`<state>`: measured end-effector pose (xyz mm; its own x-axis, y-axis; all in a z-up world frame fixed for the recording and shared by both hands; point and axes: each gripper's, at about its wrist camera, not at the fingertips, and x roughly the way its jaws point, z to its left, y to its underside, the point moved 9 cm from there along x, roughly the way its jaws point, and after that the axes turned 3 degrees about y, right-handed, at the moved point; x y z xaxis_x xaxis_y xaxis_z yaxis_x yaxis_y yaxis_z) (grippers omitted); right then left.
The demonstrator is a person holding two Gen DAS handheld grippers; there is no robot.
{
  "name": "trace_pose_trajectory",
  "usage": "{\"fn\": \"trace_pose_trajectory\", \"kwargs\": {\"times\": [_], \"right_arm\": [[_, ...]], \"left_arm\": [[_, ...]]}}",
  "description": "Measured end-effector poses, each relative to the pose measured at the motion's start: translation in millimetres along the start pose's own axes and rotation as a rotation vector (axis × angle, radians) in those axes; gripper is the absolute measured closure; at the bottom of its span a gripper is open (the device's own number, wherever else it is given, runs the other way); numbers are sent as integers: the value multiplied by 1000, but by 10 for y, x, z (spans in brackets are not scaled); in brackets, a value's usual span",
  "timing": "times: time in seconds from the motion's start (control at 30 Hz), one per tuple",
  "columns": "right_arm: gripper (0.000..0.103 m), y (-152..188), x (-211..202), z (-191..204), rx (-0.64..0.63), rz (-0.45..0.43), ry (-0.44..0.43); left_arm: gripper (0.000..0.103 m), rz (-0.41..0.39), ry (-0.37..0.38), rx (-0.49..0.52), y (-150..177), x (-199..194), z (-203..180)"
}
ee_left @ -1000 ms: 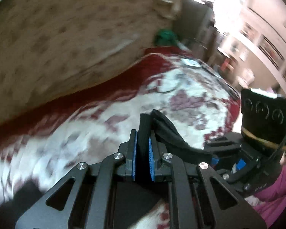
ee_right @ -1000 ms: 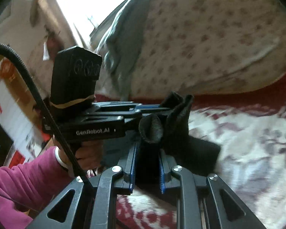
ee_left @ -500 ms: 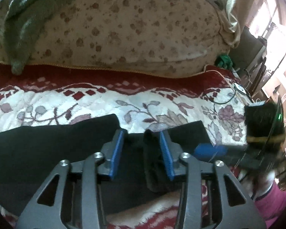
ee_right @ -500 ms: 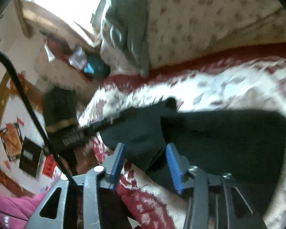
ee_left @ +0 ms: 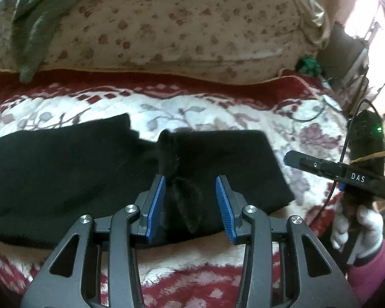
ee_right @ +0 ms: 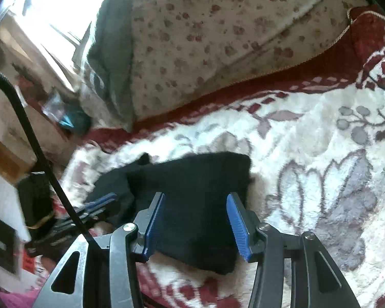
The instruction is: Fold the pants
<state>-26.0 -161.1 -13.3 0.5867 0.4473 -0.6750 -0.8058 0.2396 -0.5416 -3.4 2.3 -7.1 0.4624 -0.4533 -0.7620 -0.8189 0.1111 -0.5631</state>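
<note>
Black pants (ee_left: 64, 169) lie folded over on a red and white floral blanket (ee_left: 218, 113). In the left wrist view my left gripper (ee_left: 190, 192) is open just above their near edge, with a loose fold of black cloth standing between the blue pads, touching the left one. In the right wrist view the pants (ee_right: 192, 190) show as a dark folded block, and my right gripper (ee_right: 195, 220) is open over its near end, holding nothing. The right gripper (ee_left: 333, 172) also shows at the right of the left wrist view, off the pants.
A large spotted cream pillow (ee_left: 179, 25) with a grey-green cloth (ee_left: 30, 30) draped on it lies behind the pants. A black cable (ee_left: 308, 115) runs over the blanket at the right. The bed's left edge and room clutter (ee_right: 25, 154) show in the right wrist view.
Both grippers held the black cloth up a second ago. They lowered it onto the blanket, opened and let go. The right gripper has drawn off to the right.
</note>
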Motion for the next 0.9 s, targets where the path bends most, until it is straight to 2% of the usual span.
{"fn": "trace_pose_trajectory", "kwargs": {"times": [0.07,0.17,0.23,0.27,0.33,0.37,0.43,0.47,0.57,0.63,0.7,0.9], "right_arm": [[54,12,88,-32,1,-1,15],[51,33,243,-120,15,12,30],[51,23,315,-163,50,18,-14],[52,14,324,-167,65,13,-40],[62,-5,338,-187,85,8,-76],[65,-6,330,-186,77,10,-71],[68,-5,269,-134,40,9,-57],[68,-11,231,-91,26,3,-52],[68,-30,156,37,-48,-21,4],[68,5,260,-54,-60,-16,93],[55,71,420,-205,-37,5,156],[54,18,284,-144,-64,-3,188]], "left_arm": [[64,4,-41,5,36,55,46],[64,34,-47,-2,113,180,93],[64,74,-42,-24,177,320,138],[64,78,-39,-38,187,363,158],[64,51,-26,-58,164,355,177],[66,54,-24,-67,153,348,187],[85,58,-42,-91,123,315,257],[88,58,-43,-100,107,285,279],[90,47,-106,-90,81,228,352],[90,46,-148,-87,108,272,404],[90,40,-152,-111,140,300,437],[90,22,-137,-154,172,187,522]]}}
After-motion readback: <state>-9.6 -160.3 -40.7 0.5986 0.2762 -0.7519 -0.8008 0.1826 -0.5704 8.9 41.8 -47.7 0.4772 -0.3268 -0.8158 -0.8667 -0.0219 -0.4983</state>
